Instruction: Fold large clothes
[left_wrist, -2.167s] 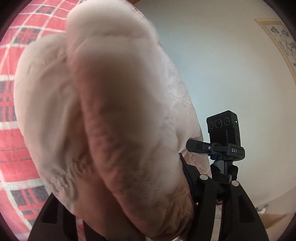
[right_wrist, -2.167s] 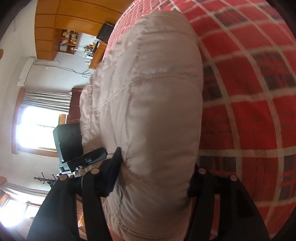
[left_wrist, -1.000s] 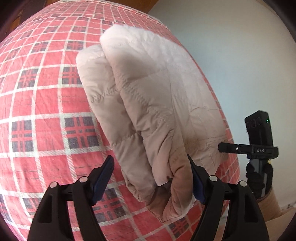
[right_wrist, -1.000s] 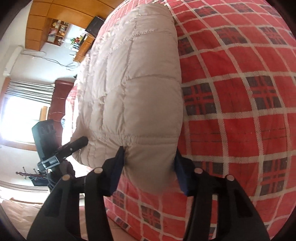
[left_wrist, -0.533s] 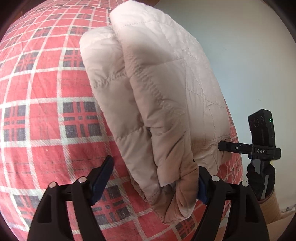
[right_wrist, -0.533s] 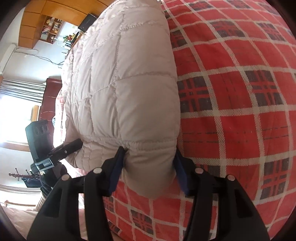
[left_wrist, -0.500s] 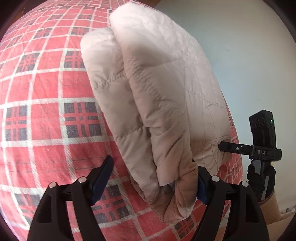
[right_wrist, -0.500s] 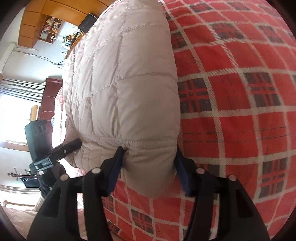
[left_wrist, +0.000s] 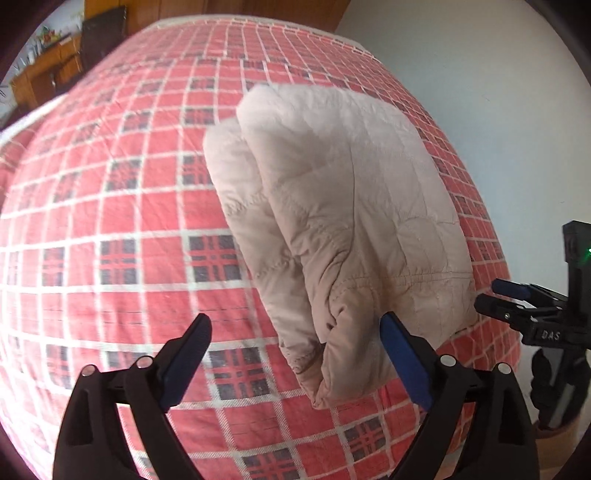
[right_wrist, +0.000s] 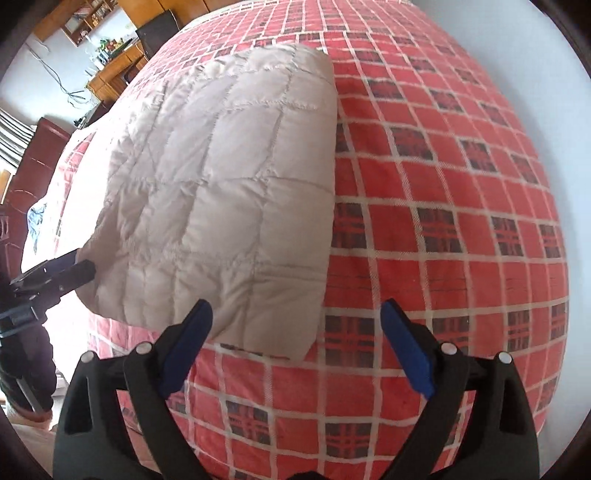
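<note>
Half a second ago both grippers were closed on the near edge of the folded garment; both have since let go and drawn back. In the left wrist view, the left gripper (left_wrist: 295, 347) has its blue-padded fingers (left_wrist: 404, 363) spread wide and holding nothing, and the pale quilted jacket (left_wrist: 343, 221) lies folded in thick layers on the red plaid bedspread (left_wrist: 110, 221), running from the centre toward 12 o'clock, its near corner reaching down between the fingers. The other gripper shows at 3 o'clock, just beside the jacket's edge, before a white wall (left_wrist: 498, 92). In the right wrist view, the right gripper (right_wrist: 295, 339) is likewise spread wide and empty. The jacket fills the area from the centre toward 10 o'clock, its near corner just above the left-hand finger. A wooden cabinet (right_wrist: 110, 77) stands at 11 o'clock.
</note>
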